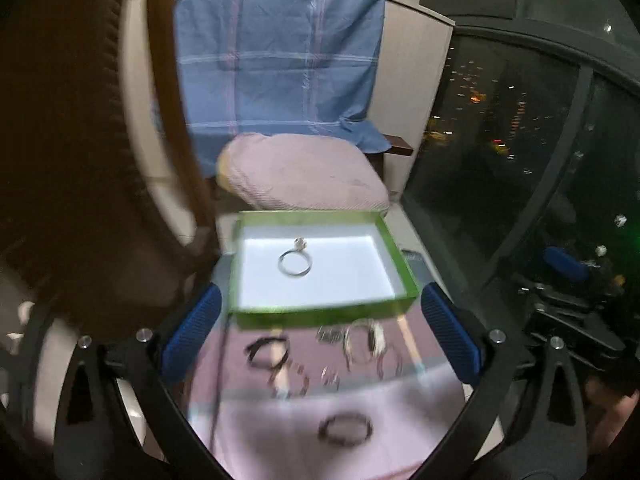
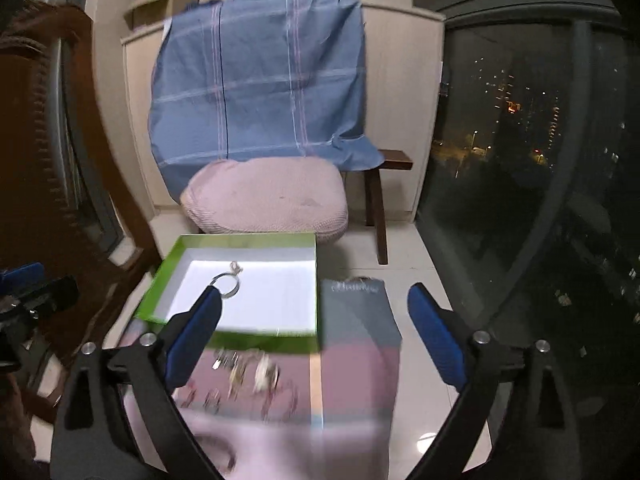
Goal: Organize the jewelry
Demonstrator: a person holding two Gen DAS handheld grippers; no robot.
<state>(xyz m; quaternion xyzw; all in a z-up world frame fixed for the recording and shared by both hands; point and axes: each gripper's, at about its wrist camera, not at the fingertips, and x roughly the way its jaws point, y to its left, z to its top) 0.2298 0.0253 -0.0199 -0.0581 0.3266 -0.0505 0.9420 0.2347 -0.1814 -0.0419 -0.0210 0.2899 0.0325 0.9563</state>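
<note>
Green card forms the box (image 1: 394, 257), the biggest task thing, lying on the bench (image 1: 416, 396) just ahead of both pairs of fingers. Its white floor holds one ring (image 1: 295, 262) with a stone, a little left of centre between the left fingers. Nearer than the box, between and below the left fingers, loose jewelry (image 1: 362, 342) lies scattered on the pink cloth: a pale bangle, a dark bracelet (image 1: 345, 429) closest in, and small bits too blurred to name.

My reading is that the job has barely begun: one piece is boxed and the rest wait. To do the next pick well, I would choose one piece at the heap's edge, come straight down over it, and close across a thin side so that neighbours are not dragged. The bangle looks the easiest; the small bits may slip.

Left gripper (image 1: 320, 336) has its fingers spread wide, holding nothing, hanging above the heap. Right gripper (image 2: 316, 334) is likewise spread wide and empty; its left finger (image 2: 196, 336) overlaps the box's near edge in the view, though I cannot tell whether they touch.
</note>
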